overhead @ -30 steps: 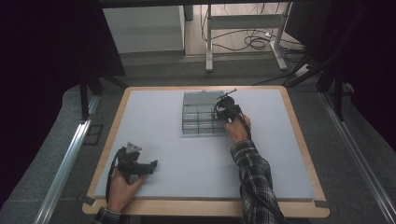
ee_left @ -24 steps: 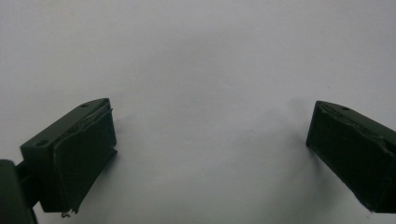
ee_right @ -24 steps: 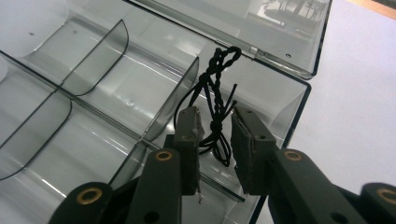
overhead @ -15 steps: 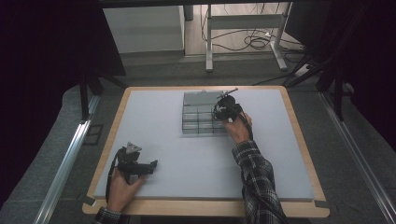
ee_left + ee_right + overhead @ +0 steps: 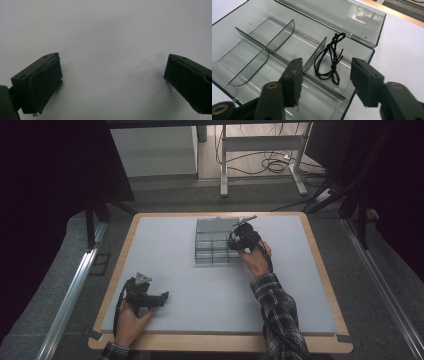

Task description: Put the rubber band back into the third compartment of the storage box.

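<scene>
We saw the right gripper (image 5: 325, 82) over the clear box (image 5: 249, 53), its jaws apart and just opened wider, nothing pressed between them. The black cord (image 5: 331, 58) lay loose in the box's corner compartment beside the open lid (image 5: 342, 13), just beyond the jaws. In the high view that gripper (image 5: 239, 239) hung at the box's (image 5: 212, 245) right edge. The left gripper (image 5: 162, 297) rested on the white mat (image 5: 200, 285) near the front left, jaws wide and empty.

Your way across the near mat (image 5: 220, 305) is open; far on, the box (image 5: 215, 247) and its dividers (image 5: 279, 37) block you.
</scene>
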{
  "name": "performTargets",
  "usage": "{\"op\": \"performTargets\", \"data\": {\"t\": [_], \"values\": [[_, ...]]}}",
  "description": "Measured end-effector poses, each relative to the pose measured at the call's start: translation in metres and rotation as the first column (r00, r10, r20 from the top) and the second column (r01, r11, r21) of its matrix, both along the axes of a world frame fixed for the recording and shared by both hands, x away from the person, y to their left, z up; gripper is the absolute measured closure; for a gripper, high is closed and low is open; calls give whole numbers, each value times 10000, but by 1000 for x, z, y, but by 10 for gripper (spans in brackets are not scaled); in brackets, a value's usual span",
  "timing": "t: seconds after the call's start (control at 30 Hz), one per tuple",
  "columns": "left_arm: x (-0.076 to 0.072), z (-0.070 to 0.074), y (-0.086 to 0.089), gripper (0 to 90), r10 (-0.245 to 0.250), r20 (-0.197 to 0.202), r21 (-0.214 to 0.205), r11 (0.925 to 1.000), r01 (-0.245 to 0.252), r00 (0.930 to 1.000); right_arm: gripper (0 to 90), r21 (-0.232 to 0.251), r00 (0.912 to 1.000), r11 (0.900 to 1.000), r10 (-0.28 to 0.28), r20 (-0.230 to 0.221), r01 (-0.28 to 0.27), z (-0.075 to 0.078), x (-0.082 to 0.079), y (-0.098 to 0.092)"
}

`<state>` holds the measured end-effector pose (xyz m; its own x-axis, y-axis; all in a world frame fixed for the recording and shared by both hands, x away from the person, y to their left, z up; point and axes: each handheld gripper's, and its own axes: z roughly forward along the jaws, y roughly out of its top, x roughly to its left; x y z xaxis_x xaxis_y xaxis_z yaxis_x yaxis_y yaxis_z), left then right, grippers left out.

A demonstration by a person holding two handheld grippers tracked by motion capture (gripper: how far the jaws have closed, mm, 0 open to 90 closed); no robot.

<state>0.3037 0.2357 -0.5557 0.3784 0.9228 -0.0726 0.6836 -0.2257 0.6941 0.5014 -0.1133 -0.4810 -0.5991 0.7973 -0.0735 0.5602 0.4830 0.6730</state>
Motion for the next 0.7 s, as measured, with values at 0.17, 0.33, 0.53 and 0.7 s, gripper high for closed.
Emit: {"op": "performTargets", "data": {"t": [0.17,0.33,0.53,0.7], "values": [[0,0,0,15,0,0,1,10000,0,10000,341,204,10000,9998,2,46,-3,1,-4,-4],[0,0,0,15,4,2,1,10000,-4,10000,297,270,9999,9996,57,93,-59,2,-8,-5],[0,0,0,15,1,0,2,10000,-1,10000,269,149,9997,9998,155,181,-158,4,-12,-4],[0,0,0,15,3,-1,0,10000,-3,10000,257,132,9996,9996,238,178,-241,5,-16,-6]]}}
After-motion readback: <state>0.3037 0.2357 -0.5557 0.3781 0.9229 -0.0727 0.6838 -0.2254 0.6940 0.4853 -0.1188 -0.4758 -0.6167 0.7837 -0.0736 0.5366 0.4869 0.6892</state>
